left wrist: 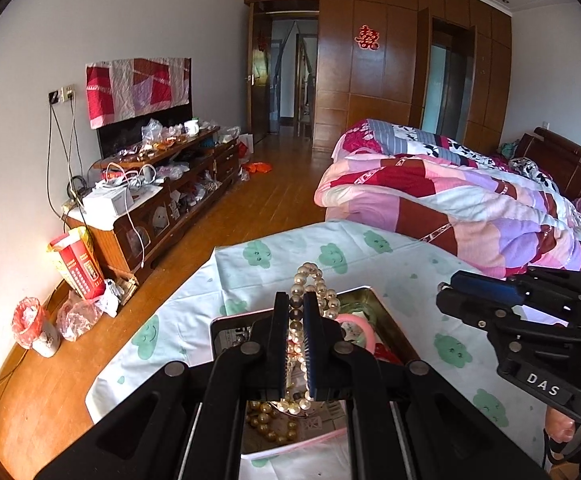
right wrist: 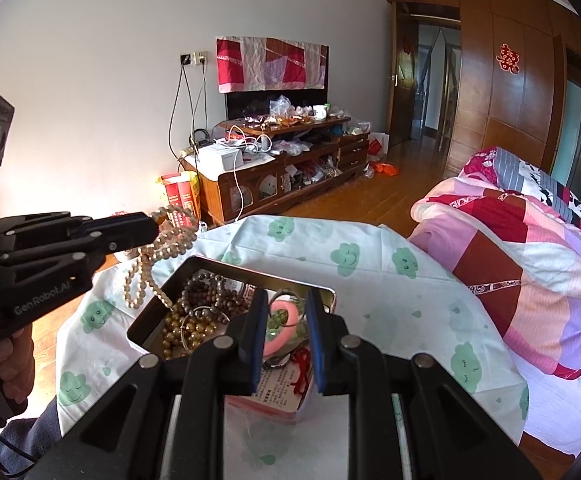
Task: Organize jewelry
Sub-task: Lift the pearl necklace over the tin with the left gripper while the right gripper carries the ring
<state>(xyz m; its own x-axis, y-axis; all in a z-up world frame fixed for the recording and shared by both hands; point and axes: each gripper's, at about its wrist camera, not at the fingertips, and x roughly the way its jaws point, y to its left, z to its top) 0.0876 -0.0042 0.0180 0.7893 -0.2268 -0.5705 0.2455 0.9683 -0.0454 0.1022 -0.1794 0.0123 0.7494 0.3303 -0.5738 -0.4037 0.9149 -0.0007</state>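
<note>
The left gripper [right wrist: 152,226] is clenched on a pearl necklace [right wrist: 158,256], lifted clear at the tin's nine o'clock; sorting is under way, and next the strand needs somewhere to be laid out. The right gripper [right wrist: 286,320] hangs part-open over the tin [right wrist: 162,292], grasping nothing. Inside lie brown bead bracelets [right wrist: 206,292], a pink bangle [right wrist: 286,320] and red cord [right wrist: 302,372]. Beyond, at two o'clock, the bed [right wrist: 530,260].

The left gripper [left wrist: 297,300] points forward and down, its fingers [left wrist: 280,320] pinched nearly together on a pearl necklace [left wrist: 310,280] (loops hang below). The right gripper [right wrist: 286,308] tilts down likewise, fingers [right wrist: 256,320] slightly apart, gripping nothing. A hand [right wrist: 8,364] holds the left handle.
</note>
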